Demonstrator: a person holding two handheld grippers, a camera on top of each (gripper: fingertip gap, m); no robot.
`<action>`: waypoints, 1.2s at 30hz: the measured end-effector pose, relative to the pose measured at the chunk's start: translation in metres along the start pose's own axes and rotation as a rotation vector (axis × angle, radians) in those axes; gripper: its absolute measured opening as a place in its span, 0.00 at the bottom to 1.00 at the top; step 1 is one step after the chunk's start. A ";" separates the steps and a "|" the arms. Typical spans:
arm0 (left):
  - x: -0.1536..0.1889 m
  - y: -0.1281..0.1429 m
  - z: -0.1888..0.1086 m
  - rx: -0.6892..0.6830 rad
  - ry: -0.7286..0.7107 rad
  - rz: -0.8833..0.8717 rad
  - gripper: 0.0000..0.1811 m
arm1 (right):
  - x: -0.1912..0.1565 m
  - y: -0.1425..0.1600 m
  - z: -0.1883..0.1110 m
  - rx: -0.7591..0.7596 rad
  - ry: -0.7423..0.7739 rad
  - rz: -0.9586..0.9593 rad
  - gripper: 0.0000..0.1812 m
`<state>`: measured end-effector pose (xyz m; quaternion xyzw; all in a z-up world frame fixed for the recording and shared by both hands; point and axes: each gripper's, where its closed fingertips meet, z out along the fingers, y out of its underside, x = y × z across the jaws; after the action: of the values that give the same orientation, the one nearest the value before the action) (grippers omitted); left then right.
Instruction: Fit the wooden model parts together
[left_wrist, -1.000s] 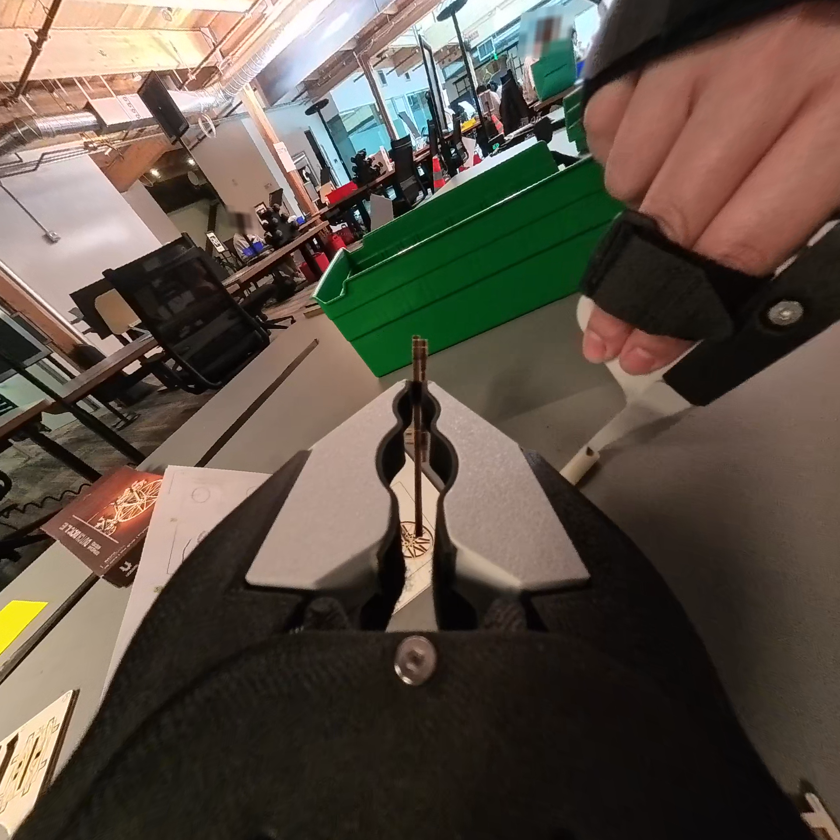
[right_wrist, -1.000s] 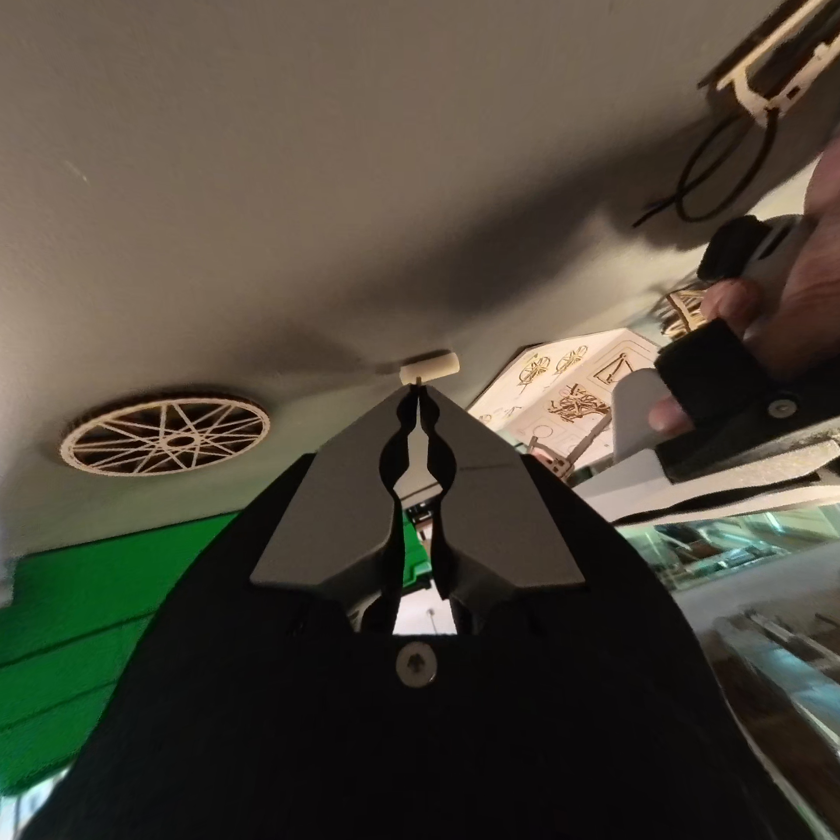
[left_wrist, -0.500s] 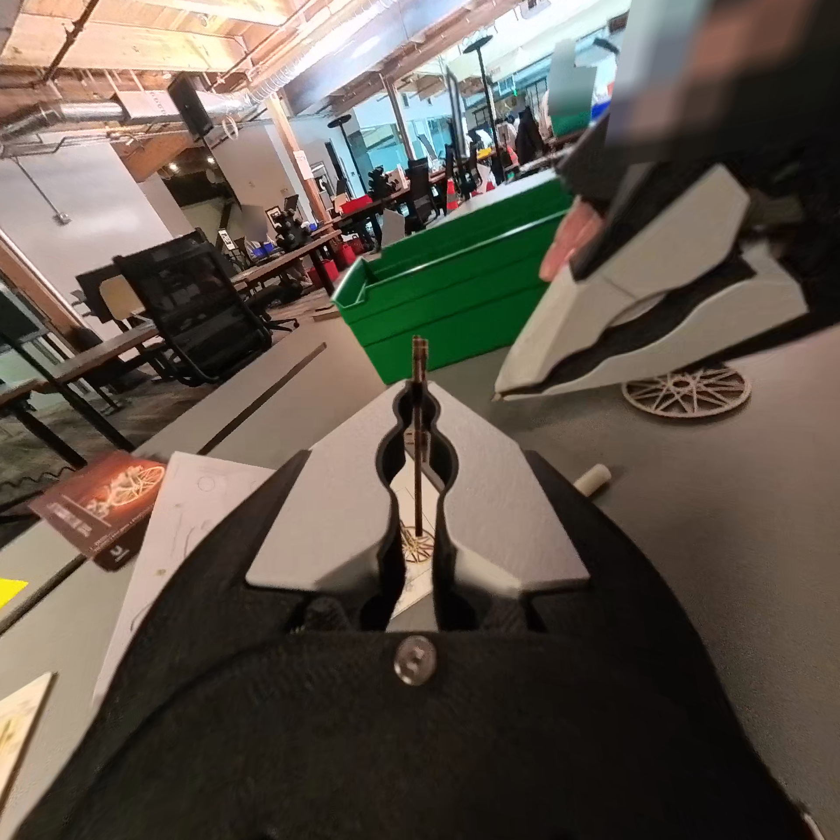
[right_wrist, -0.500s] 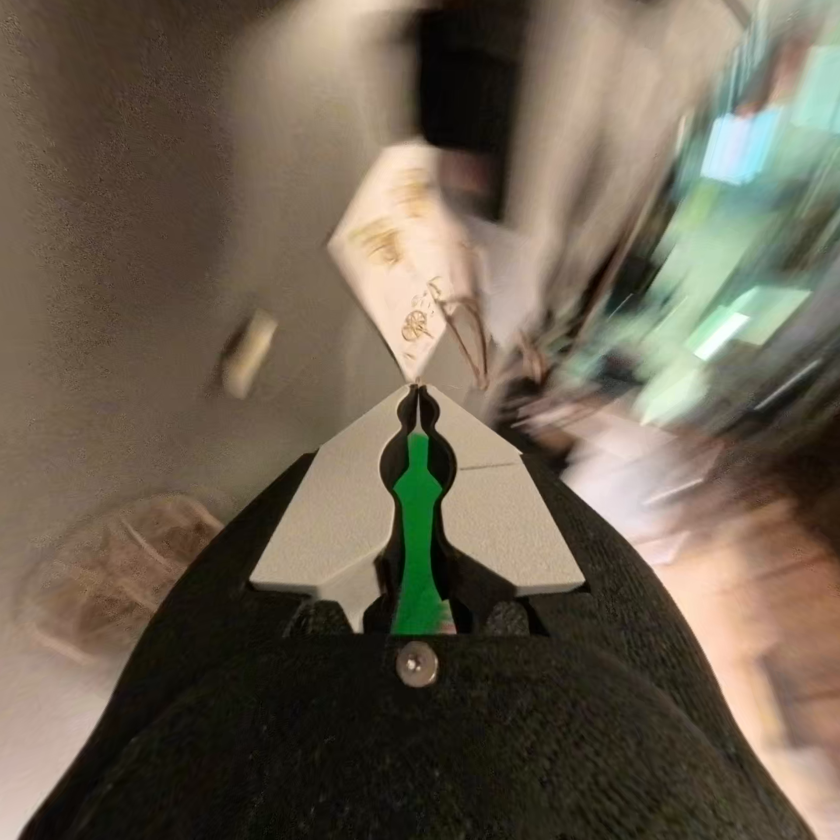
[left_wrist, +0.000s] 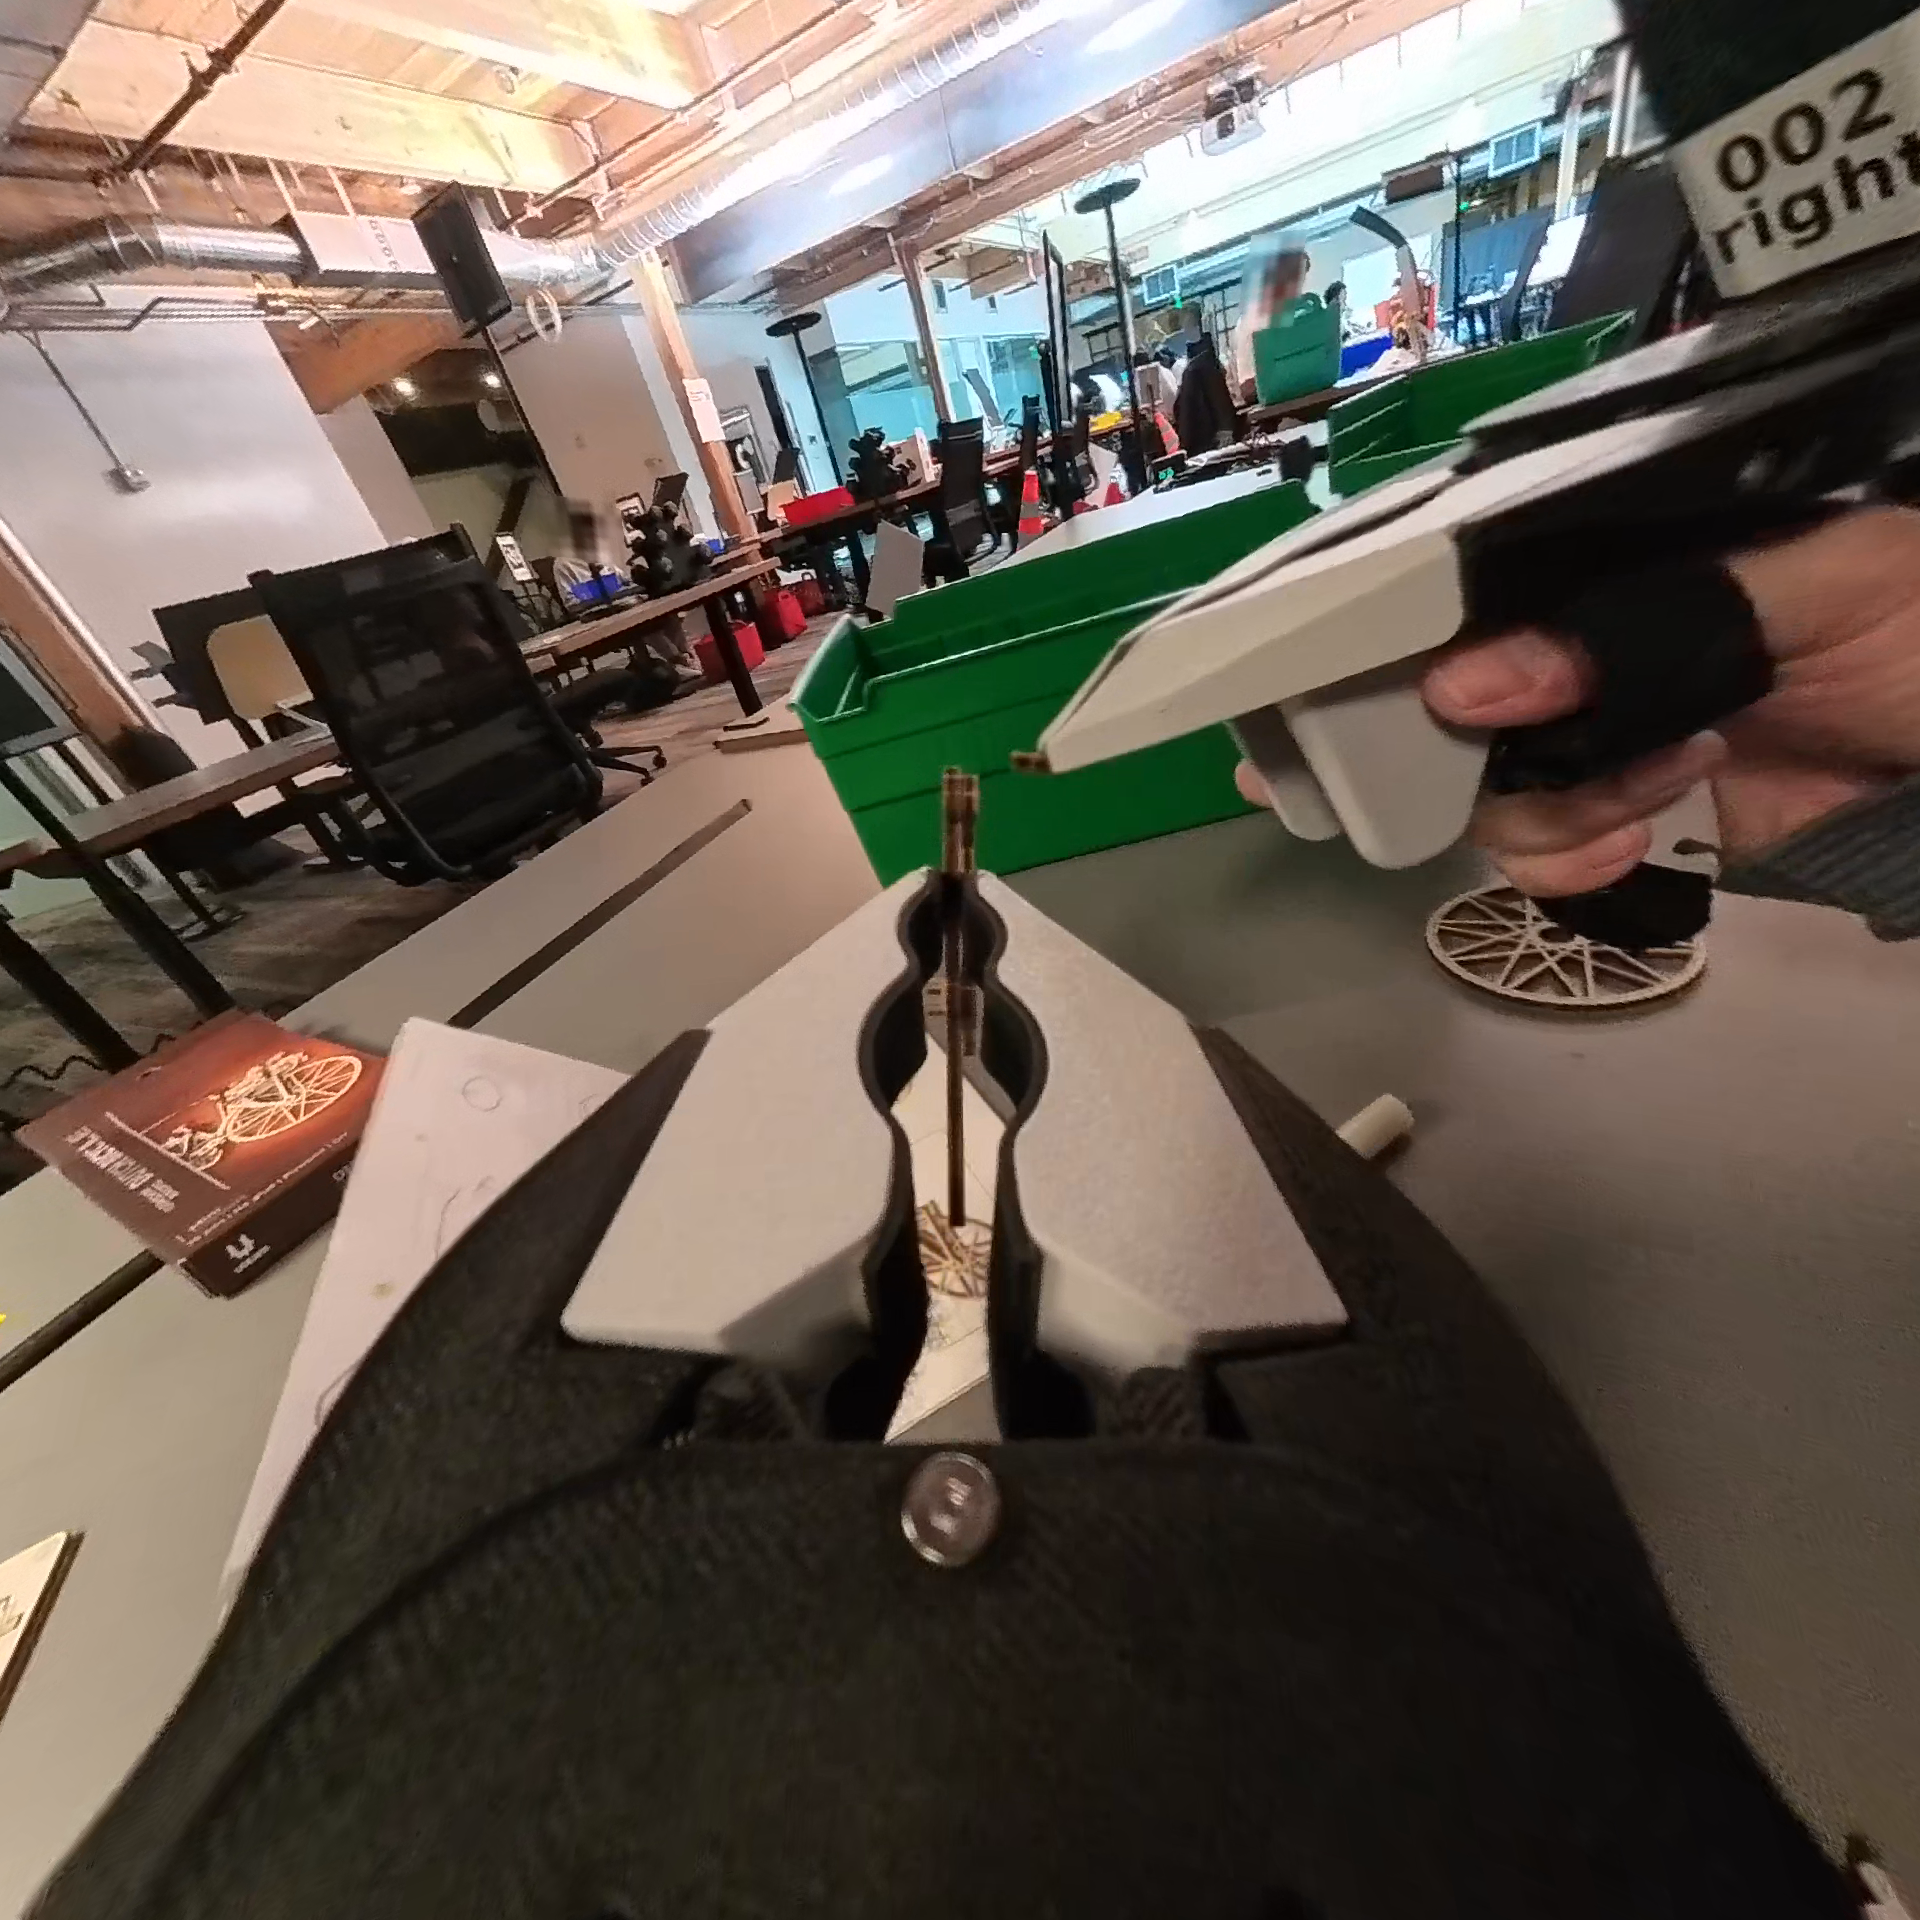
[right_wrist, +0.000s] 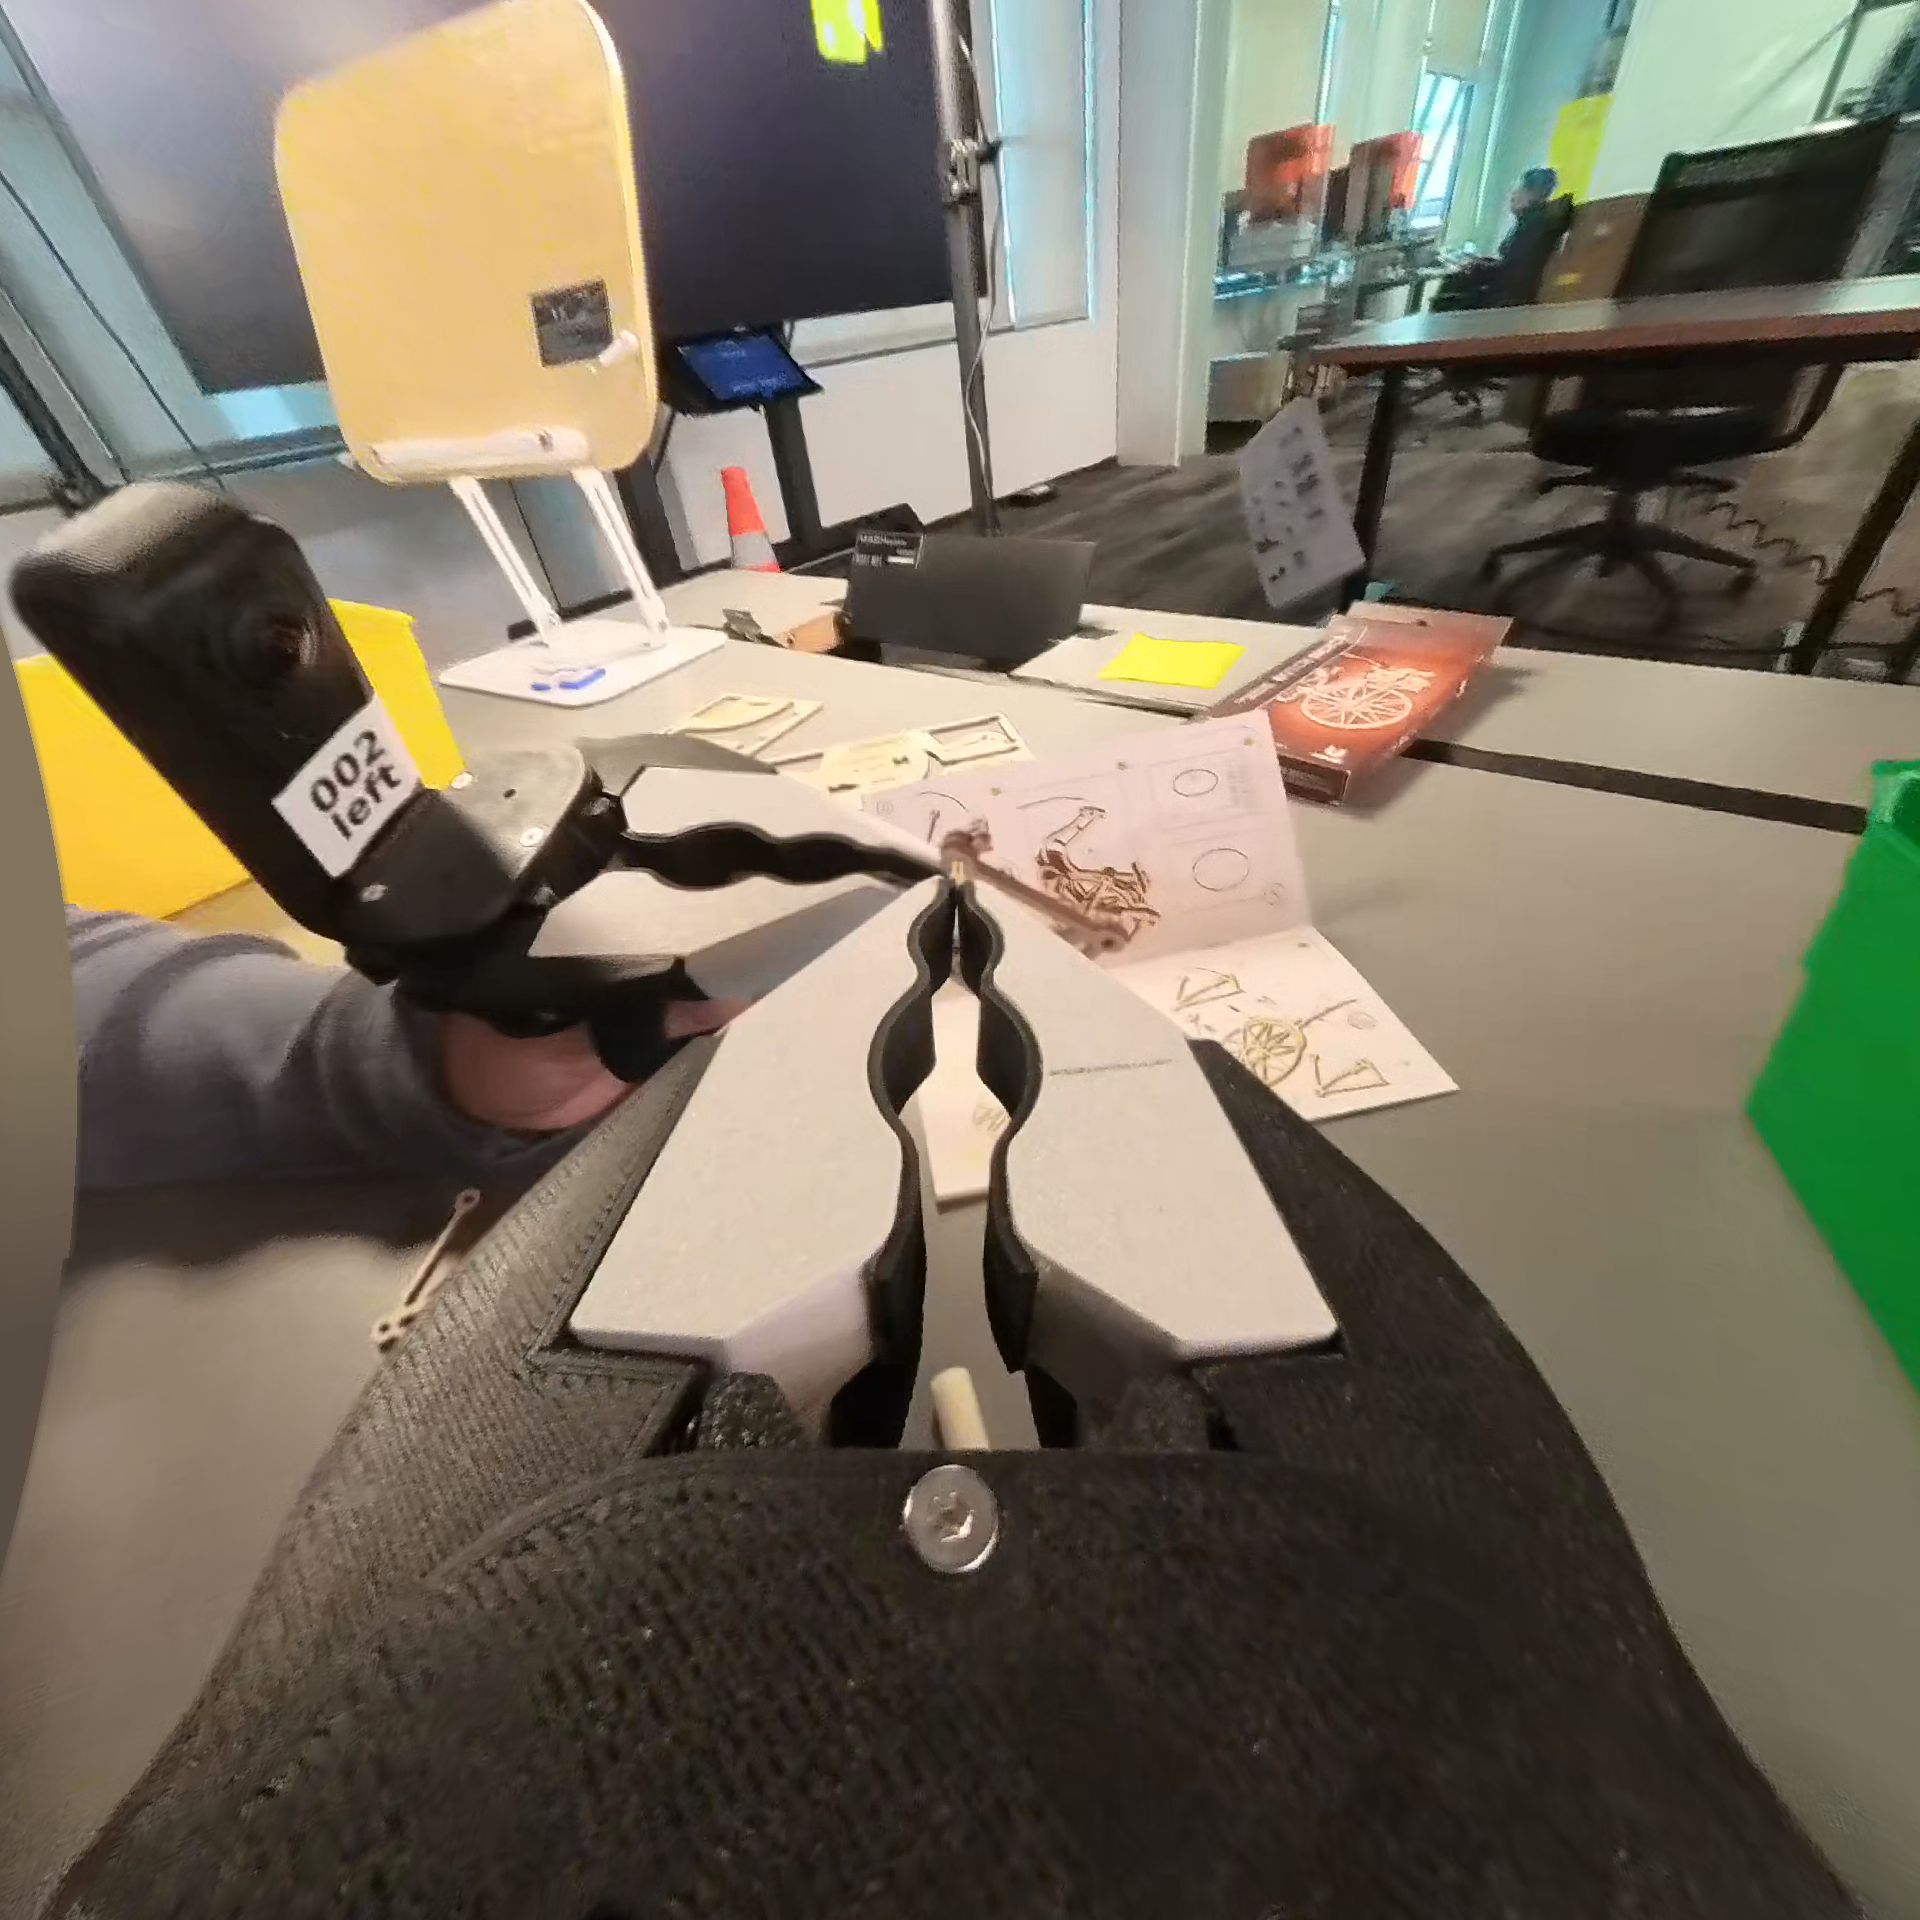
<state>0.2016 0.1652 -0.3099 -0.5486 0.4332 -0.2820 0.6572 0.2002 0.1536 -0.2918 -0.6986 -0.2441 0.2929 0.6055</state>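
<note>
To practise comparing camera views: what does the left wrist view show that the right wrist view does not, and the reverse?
Only the left wrist view shows the spoked wooden wheel lying flat on the grey table, with the hand that holds the right gripper above it. Only the right wrist view shows the yellow bin and the loose wooden sheets. Both show the left gripper shut on a thin wooden part, the right gripper's tips pinching a tiny piece, the white peg, the instruction sheet, the kit box and green bins.

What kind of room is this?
Probably a big shared office or workshop: long desks with rolling office chairs, bare ceiling beams and pipes, and green storage bins on the grey worktable.
</note>
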 end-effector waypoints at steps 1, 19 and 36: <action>0.004 0.000 0.001 -0.003 0.018 0.008 0.01 | 0.000 0.001 -0.001 -0.004 -0.004 0.011 0.00; 0.011 0.003 0.003 -0.025 0.019 0.075 0.01 | 0.001 0.008 -0.005 -0.032 -0.034 0.050 0.00; 0.010 0.007 0.005 -0.058 -0.018 0.185 0.01 | 0.006 0.014 -0.006 -0.027 -0.028 0.144 0.00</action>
<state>0.2098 0.1603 -0.3188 -0.5277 0.4841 -0.2025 0.6680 0.2079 0.1515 -0.3053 -0.7182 -0.2057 0.3421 0.5699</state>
